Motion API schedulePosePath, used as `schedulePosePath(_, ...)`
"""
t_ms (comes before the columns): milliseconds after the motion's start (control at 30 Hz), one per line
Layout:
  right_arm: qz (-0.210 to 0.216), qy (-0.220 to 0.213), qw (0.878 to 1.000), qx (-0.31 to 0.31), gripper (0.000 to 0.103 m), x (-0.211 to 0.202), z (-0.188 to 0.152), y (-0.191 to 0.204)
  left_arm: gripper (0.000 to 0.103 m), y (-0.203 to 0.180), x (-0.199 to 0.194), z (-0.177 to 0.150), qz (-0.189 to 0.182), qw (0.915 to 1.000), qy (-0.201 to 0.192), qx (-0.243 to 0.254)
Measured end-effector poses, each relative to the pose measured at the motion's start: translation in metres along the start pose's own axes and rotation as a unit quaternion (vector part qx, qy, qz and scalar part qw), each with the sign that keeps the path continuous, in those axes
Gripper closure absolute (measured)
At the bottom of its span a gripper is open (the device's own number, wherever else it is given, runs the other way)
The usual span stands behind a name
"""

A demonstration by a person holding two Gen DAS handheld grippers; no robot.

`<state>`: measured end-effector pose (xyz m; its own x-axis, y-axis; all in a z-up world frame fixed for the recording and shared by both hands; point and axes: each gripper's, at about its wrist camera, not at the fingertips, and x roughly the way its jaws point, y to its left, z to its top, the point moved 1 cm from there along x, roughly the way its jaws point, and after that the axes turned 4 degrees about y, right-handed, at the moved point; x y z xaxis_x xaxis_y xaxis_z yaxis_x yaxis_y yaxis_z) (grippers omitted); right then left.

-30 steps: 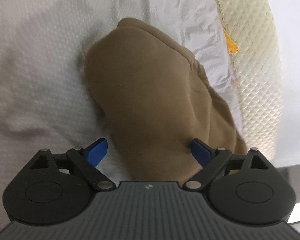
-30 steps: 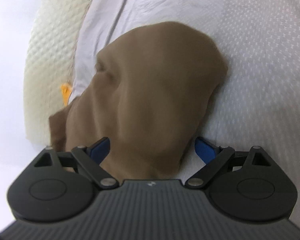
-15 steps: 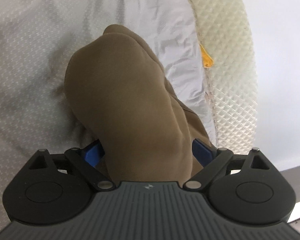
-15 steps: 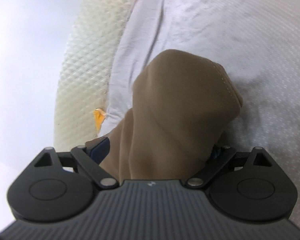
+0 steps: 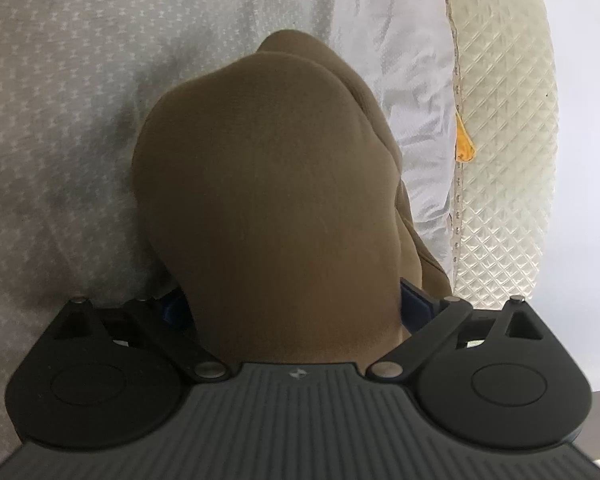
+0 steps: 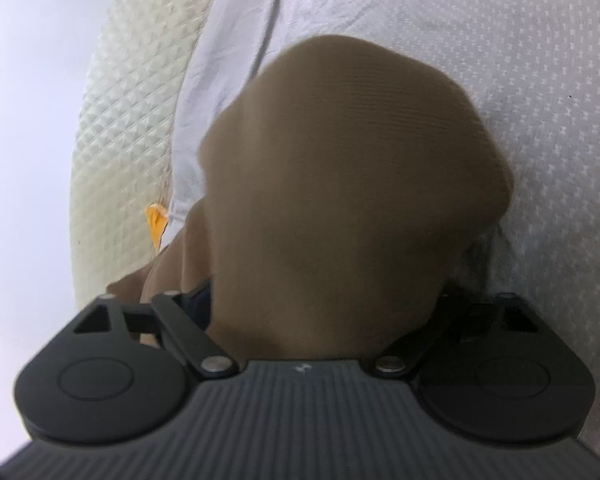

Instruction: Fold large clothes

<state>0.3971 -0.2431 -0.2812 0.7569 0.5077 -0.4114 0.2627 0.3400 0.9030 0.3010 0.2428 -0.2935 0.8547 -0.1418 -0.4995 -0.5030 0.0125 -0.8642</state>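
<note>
— What is under your claws?

— A bed with a pale dotted sheet (image 5: 60, 120). A cream bumpy mattress (image 5: 504, 160) shows along its edge, with a small orange tag (image 5: 465, 146) on it. Past that is a plain light wall (image 5: 588, 160).

— Where is the big brown garment (image 5: 268, 180)?

— It lies bunched up on the sheet, near the mattress edge. It fills the gap in both claws.

— Is your left gripper (image 5: 296, 300) holding it?

— Its jaws stand wide, with cloth heaped between the blue pads (image 5: 414, 300). I cannot tell if they squeeze it.

— And the right gripper (image 6: 324, 296)?

— Its jaws have just been closing, with the brown cloth between them. One pad is hidden, so I cannot tell if it grips.
</note>
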Motion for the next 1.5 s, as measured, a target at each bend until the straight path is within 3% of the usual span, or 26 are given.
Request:
schedulePosePath(100,-0.013,-0.01,1.0,-0.014,0.031,0.004,0.0,0.005,0.016,-0.012,0.004,0.002,0.025,0.9992,-0.008,0.031)
schedulePosePath(200,-0.015,-0.012,0.999,-0.032,0.04,0.001,0.001,0.014,0.032,-0.022,0.0,-0.002,0.045,0.9965,-0.024,0.066)
schedulePosePath(267,-0.015,-0.015,0.999,-0.05,0.043,-0.001,0.003,0.017,0.044,-0.037,-0.003,-0.007,0.054,0.9912,-0.039,0.114)
schedulePosePath(367,-0.016,-0.027,0.995,-0.095,0.051,-0.004,0.003,0.029,0.053,-0.054,-0.007,-0.015,0.06,0.9824,-0.056,0.168)
schedulePosePath(767,0.044,-0.046,0.975,-0.212,0.057,-0.045,-0.012,0.068,0.058,-0.08,-0.034,-0.031,0.039,0.9557,-0.081,0.28)
schedulePosePath(967,0.065,-0.039,0.967,-0.244,0.057,-0.071,-0.019,0.084,0.058,-0.082,-0.053,-0.033,0.028,0.9541,-0.08,0.287)
schedulePosePath(1067,0.07,-0.035,0.964,-0.254,0.057,-0.086,-0.021,0.091,0.058,-0.072,-0.081,-0.044,0.02,0.9522,-0.074,0.296)
schedulePosePath(1500,0.113,-0.053,0.964,-0.235,0.057,-0.146,-0.008,0.093,0.058,-0.104,-0.109,-0.078,-0.025,0.9431,-0.033,0.33)
